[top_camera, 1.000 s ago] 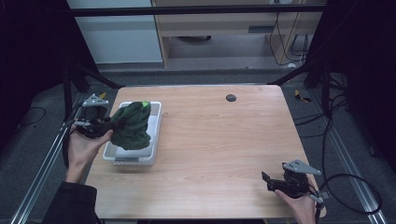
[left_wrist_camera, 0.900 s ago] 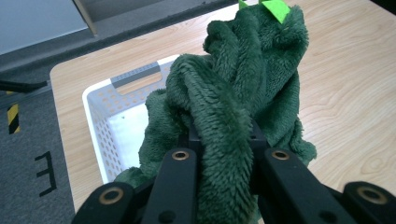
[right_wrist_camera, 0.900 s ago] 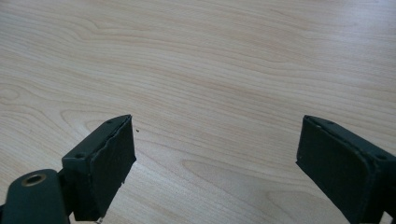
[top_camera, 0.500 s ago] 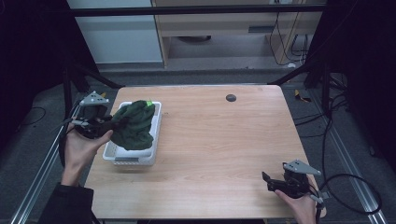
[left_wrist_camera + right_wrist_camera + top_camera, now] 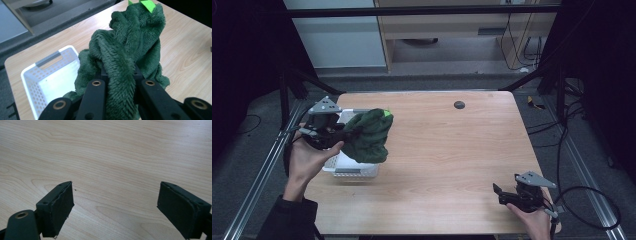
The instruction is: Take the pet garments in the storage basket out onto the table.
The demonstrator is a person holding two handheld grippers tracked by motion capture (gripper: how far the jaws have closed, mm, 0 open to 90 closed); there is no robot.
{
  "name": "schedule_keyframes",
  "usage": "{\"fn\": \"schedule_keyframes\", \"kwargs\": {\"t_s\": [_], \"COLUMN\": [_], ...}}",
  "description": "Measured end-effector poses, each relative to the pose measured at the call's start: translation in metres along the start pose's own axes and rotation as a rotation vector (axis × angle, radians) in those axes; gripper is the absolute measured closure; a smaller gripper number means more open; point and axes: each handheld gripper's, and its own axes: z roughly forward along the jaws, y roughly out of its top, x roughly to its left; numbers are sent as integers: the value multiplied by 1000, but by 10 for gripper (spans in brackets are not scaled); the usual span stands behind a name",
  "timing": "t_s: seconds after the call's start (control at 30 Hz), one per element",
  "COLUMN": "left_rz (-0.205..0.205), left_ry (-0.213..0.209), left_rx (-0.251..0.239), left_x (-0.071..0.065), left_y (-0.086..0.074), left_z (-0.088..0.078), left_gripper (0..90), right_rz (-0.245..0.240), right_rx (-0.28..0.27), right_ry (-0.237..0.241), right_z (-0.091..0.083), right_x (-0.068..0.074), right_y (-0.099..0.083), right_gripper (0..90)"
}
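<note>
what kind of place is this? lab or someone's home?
Likely a lab recording rig: a bare wooden table boxed in by a black metal frame, loose cables on the floor, and black drapes at the sides.

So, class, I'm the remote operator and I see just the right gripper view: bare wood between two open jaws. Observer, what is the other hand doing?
Observer: The left gripper is shut on a dark green fleecy cloth, bunched between its jaws.
Operator: Is the cloth lying on the table?
Observer: No, it hangs clear of the wood, partly above a white perforated basket at the table's left edge.
Operator: Anything inside that basket?
Observer: The part of its floor seen in the left gripper view is bare; the cloth hides the rest.
Operator: Any mark on the cloth?
Observer: A bright green tag sits at its top.
</note>
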Motion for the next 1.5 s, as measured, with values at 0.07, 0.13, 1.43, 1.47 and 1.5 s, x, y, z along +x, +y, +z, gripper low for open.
{"fn": "schedule_keyframes", "kwargs": {"t_s": [0.07, 0.13, 1.43, 1.47, 1.5], "left_rz": [21, 33, 193, 194, 196], "left_ry": [-19, -22, -189, -192, -191], "left_rx": [4, 9, 115, 121, 125], "left_x": [-10, -12, -88, -89, -91], "left_y": [7, 9, 37, 37, 37], "left_z": [4, 6, 92, 95, 97], "left_gripper": [801, 801, 799, 799, 798], "right_rz": [-2, -2, 17, 14, 13], "right_rx": [-1, -1, -13, -13, -14], "right_ry": [-3, -5, -63, -64, -65], "right_z": [0, -1, -6, -6, -6], "right_x": [0, 0, -8, -8, -8], "right_y": [0, 0, -3, -3, -3], "right_gripper": [140, 141, 134, 134, 134]}}
